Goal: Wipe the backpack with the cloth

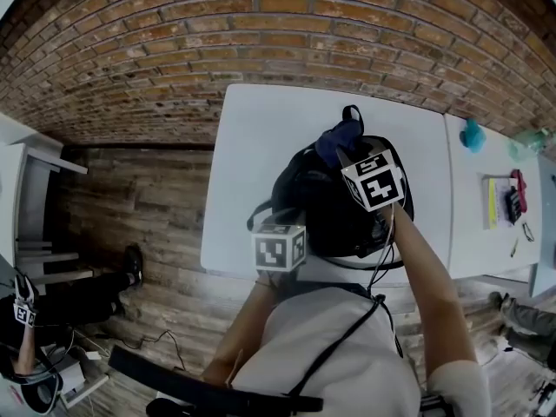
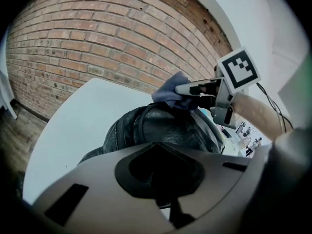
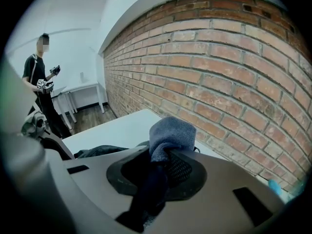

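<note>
A black backpack (image 1: pixel 326 207) lies on the white table (image 1: pixel 261 146). My right gripper (image 1: pixel 345 152) is shut on a blue cloth (image 1: pixel 340 137) and holds it against the far top of the backpack. From the right gripper view, the cloth (image 3: pixel 170 133) bulges out between the jaws of the right gripper (image 3: pixel 168 155). My left gripper (image 1: pixel 282 233) sits at the backpack's near left edge. In the left gripper view its jaws (image 2: pixel 155 147) look shut to a point just short of the backpack (image 2: pixel 161 126), with the cloth (image 2: pixel 169 94) and right gripper (image 2: pixel 187 89) beyond.
A brick wall (image 1: pixel 261 24) runs behind the table. A second white table (image 1: pixel 486 233) to the right holds a teal object (image 1: pixel 473 135), a yellow pad (image 1: pixel 493 201) and small tools. A person (image 3: pixel 41 82) stands off to the left on the wood floor.
</note>
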A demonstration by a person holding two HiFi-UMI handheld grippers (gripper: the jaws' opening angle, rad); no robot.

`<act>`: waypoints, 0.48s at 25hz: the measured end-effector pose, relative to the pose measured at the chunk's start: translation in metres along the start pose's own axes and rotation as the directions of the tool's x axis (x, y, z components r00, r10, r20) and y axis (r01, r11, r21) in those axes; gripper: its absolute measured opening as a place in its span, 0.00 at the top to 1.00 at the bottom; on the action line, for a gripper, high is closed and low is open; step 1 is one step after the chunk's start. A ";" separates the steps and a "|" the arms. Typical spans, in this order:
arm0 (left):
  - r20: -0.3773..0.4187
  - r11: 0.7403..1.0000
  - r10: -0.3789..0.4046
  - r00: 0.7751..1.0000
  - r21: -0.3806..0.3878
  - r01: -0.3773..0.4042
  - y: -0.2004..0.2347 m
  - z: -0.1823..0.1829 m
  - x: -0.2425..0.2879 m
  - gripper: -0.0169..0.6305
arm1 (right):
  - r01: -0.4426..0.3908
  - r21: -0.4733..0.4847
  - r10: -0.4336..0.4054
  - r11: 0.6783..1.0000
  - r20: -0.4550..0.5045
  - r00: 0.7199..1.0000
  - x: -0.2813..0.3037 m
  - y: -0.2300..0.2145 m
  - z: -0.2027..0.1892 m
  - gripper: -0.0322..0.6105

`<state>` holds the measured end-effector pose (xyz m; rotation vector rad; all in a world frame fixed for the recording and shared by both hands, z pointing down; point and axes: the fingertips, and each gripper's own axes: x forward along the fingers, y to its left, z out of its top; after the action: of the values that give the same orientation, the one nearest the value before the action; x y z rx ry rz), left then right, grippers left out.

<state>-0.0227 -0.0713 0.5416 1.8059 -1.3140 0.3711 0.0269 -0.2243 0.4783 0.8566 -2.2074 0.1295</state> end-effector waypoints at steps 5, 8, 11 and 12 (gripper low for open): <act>-0.005 1.000 0.002 1.000 0.001 -0.002 0.003 0.000 0.000 0.97 | -0.016 -0.004 0.016 1.000 -0.063 0.998 0.007 0.005 -0.016 0.83; -0.011 1.000 0.007 1.000 0.002 -0.007 0.005 -0.001 -0.001 0.97 | -0.019 -0.013 0.018 1.000 -0.081 0.997 0.008 0.007 -0.018 0.83; -0.014 1.000 0.006 1.000 0.004 -0.006 0.007 -0.001 -0.001 0.97 | -0.016 -0.019 0.014 1.000 -0.092 0.996 0.007 0.008 -0.019 0.83; -0.015 1.000 0.006 1.000 0.005 -0.006 0.007 0.000 -0.002 0.97 | -0.015 -0.022 0.013 1.000 -0.094 0.996 0.006 0.008 -0.020 0.83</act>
<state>-0.0297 -0.0707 0.5441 1.8002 -1.3092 0.3910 0.0307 -0.2145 0.4978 0.8068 -2.1236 0.1478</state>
